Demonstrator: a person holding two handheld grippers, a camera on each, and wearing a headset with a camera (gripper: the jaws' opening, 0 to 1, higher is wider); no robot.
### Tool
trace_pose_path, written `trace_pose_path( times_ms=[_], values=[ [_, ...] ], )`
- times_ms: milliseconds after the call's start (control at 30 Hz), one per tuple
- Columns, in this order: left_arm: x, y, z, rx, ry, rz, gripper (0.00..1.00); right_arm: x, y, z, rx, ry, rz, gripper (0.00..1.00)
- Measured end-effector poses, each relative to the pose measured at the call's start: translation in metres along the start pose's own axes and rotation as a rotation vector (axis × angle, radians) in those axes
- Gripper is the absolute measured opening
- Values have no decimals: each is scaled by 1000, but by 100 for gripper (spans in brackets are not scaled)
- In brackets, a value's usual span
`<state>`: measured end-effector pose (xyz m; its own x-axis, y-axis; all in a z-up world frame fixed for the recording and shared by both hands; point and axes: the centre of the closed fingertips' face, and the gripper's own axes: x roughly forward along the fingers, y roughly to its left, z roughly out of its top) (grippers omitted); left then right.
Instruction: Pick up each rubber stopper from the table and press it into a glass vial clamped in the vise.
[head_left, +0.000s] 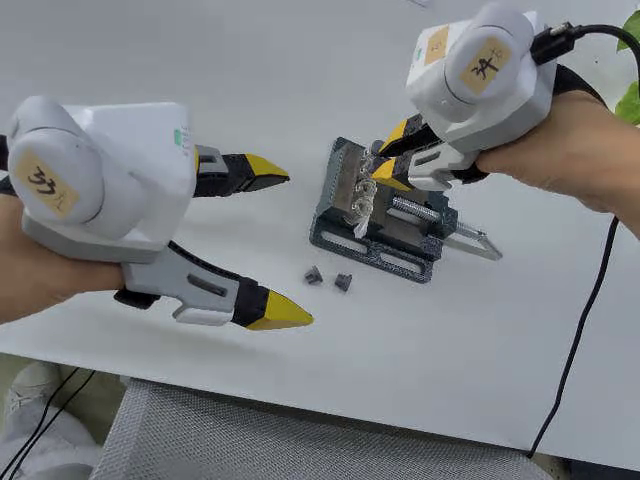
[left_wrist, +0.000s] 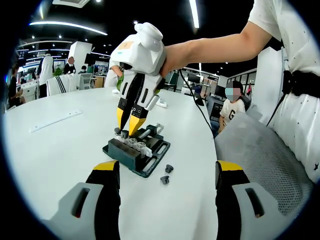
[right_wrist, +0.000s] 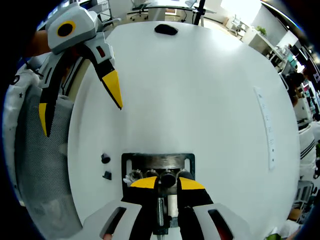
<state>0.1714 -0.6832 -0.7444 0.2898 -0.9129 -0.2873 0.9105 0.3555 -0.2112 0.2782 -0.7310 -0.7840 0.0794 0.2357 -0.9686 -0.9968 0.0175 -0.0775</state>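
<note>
Two small dark rubber stoppers (head_left: 313, 274) lie on the white tabletop (head_left: 250, 60) just beside the dark metal vise (head_left: 372, 250), near the wide-spread left tongs (head_left: 282, 245). Right tongs (head_left: 388, 155) sit over the clamped clear glass vials (head_left: 357, 205), tips close around a third dark stopper (right_wrist: 167, 177); whether they pinch it I cannot tell.

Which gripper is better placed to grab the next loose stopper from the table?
Left: the left gripper is open near the loose stoppers; the right gripper is busy at the vise.
</note>
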Motion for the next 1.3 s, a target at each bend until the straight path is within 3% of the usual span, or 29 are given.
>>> trace_pose_path(
  times_ms=[400, 1300],
  values=[
    [-1, -2, 3, 9, 4, -6, 77, -14, -3, 4, 36, -47, -10, 8],
    [0, -3, 0, 4, 16, -11, 77, -9, -3, 0, 63, -69, -2, 4]
  ],
)
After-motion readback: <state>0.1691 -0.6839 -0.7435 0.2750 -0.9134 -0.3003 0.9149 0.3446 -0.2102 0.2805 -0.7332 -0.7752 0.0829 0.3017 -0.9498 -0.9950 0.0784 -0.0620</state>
